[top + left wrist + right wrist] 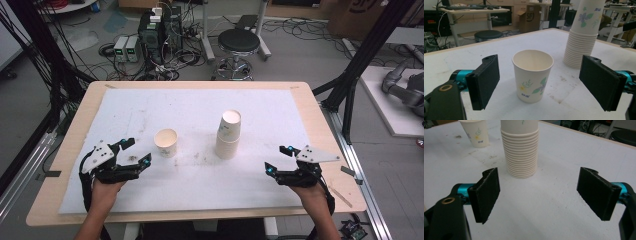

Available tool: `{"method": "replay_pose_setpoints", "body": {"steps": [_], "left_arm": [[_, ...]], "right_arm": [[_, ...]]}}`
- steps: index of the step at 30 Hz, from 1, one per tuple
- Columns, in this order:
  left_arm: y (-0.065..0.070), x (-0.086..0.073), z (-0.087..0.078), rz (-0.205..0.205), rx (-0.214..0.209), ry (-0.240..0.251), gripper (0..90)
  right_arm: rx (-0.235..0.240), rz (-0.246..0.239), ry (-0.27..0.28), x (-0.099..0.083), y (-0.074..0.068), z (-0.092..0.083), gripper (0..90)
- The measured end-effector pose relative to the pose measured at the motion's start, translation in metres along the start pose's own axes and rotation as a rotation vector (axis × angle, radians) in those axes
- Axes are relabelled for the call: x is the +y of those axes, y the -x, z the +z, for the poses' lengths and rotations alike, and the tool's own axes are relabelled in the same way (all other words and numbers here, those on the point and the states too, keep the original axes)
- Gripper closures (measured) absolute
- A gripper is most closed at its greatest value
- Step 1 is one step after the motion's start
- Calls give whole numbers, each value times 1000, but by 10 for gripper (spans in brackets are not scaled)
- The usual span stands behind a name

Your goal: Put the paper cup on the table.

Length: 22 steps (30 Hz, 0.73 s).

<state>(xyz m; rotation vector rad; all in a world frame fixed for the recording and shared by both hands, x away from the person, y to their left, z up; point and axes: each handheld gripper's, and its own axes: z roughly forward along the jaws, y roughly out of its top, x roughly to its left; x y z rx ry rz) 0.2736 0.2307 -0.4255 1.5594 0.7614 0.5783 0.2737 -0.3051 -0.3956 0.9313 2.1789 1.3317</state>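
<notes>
My left tool (pixel 134 152) stands wide open with nothing between its pads touching them — in the left gripper view the two black pads (pixel 484 81) flank the single paper cup (pixel 532 75) with clear air on both sides, so the cup is framed by the jaws but not gripped. That cup stands upright, mouth up, on the white sheet (pixel 200 185) that covers the tabletop (pixel 65 165), just ahead of the left tool and a little toward the middle; I can see a small flower print low on its side. My right tool (pixel 278 159) is also spread wide and holds nothing — its pads (pixel 486 195) hang over bare sheet, touching nothing that I can see. Ahead of it, and off toward its left pad, rises the stack of paper cups (pixel 228 135), nested mouth-down with many rims layered at the base, standing upright and well apart from the jaws. From the high view the single cup and the stack sit near each other around the centre of the sheet, not touching, the stack to the right of the cup. Both of the person's hands grip the tool bodies near the front edge of the tabletop, the left hand (pixel 106 192) and the right hand (pixel 312 194) well apart from each other. The sheet shows some dark smudges between the cup and the stack.
</notes>
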Motion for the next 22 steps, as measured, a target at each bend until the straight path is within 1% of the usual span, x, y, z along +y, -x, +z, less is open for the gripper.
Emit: {"method": "replay_pose_setpoints", "body": {"steps": [4, 8, 10, 12, 14, 22], "left_arm": [[0, 0, -1, -5, 4, 8, 169], [-2, 0, -1, -4, 9, 9, 169], [-3, 0, -1, -2, 8, 7, 169], [-3, 0, -1, -4, 7, 7, 169], [-3, 0, -1, -2, 12, 5, 169], [-8, -1, -2, -4, 27, 3, 169]], "right_arm": [[10, 10, 11, 2, 0, 1, 189], [12, 1, 7, 2, 0, 3, 189], [14, 5, 4, 2, 0, 3, 189], [13, -4, 4, 1, 1, 3, 189], [14, 3, 1, 1, 1, 2, 189], [12, -11, 9, 2, 1, 0, 189]]}}
